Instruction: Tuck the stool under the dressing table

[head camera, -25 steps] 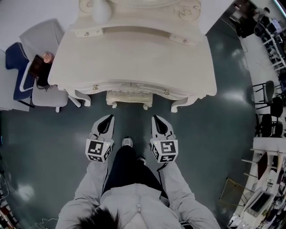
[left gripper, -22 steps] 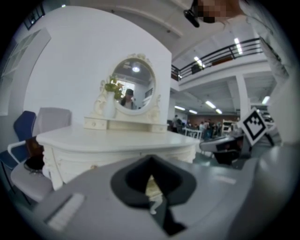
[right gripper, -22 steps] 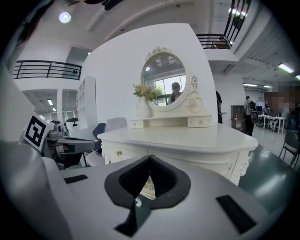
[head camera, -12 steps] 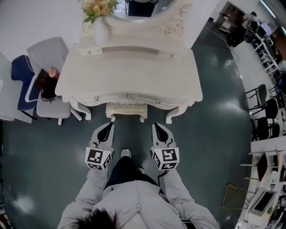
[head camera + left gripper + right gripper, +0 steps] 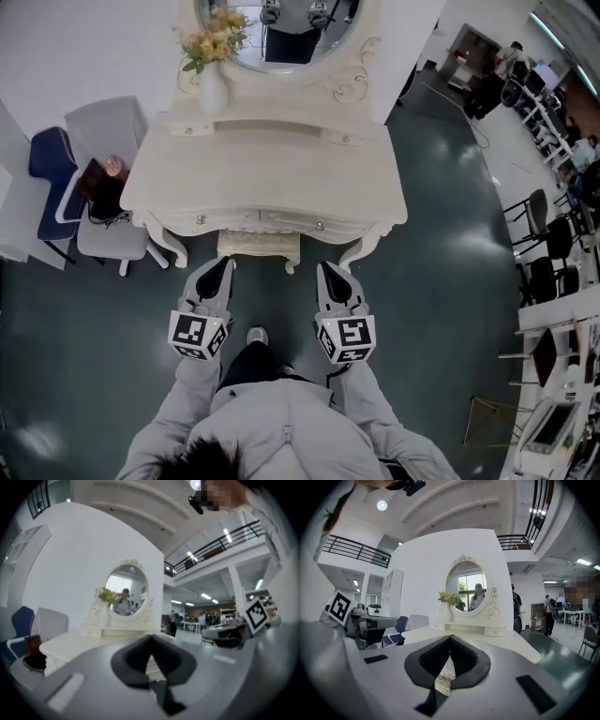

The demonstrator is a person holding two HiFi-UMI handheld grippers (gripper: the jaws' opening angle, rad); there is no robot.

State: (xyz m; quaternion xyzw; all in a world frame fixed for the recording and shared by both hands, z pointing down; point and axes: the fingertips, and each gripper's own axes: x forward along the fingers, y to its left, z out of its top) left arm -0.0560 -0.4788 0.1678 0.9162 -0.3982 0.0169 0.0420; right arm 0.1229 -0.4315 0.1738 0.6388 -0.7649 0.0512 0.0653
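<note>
Head view first: the stool [image 5: 259, 246] sits tucked beneath the front edge of the dressing table [image 5: 272, 169], between its two front legs, and only a cream strip of it shows. Your left gripper [image 5: 223, 266] and right gripper [image 5: 329, 271] hang side by side just in front of the table, clear of the stool, with your shoe [image 5: 255, 335] on the dark floor between them. An oval mirror [image 5: 272, 33] stands at the back of the table, with a vase of flowers [image 5: 214, 75] at its left. Off to the left are a grey chair [image 5: 105, 131] and a blue chair [image 5: 52, 173].

Over to the left gripper view: your left gripper [image 5: 151, 643] has its jaws pressed together, with nothing between the pads. Ahead of it are the table top [image 5: 79, 641], the mirror [image 5: 125, 590] and the vase [image 5: 103, 615]. Your other gripper's marker cube [image 5: 257, 612] shows at the right.

Now the right gripper view: the right gripper [image 5: 450, 643] is closed up too, pads meeting and empty. It faces the mirror [image 5: 466, 585] and the flowers [image 5: 450, 598] across the table top [image 5: 497, 639].
</note>
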